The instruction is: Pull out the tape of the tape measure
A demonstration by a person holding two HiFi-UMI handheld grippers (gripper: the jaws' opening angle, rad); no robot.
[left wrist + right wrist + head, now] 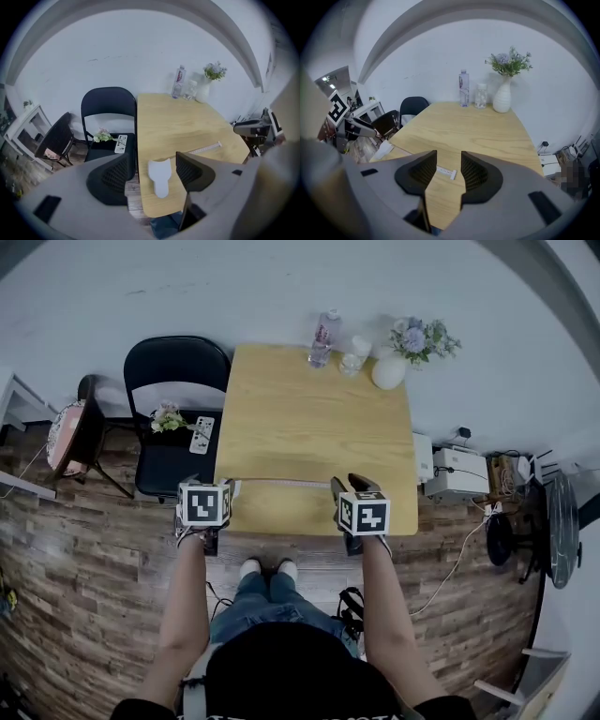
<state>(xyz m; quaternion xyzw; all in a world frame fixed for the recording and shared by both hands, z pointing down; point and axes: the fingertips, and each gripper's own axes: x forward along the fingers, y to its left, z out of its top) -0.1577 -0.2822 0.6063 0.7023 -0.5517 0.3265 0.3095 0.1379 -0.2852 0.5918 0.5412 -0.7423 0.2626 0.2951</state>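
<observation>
The white plastic tape measure case (160, 177) lies flat on the light wooden rectangular table (309, 418), close to the near left corner and just inside the left edge. Its pale tape (281, 482) is drawn out along the near edge, and its end hook (451, 174) rests on the wood towards the right.

The left gripper (154, 159) hangs above the case with its jaws spread wide and not touching it. The right gripper (448, 157) hangs above the tape's end, jaws apart and gripping nothing.

The table's middle and far half lie bare up to a clear plastic bottle (323, 337), a small glass jar (354, 352) and a white vase of flowers (390, 369) at the far edge. A black folding chair (173, 371) stands just beside the table's left edge.
</observation>
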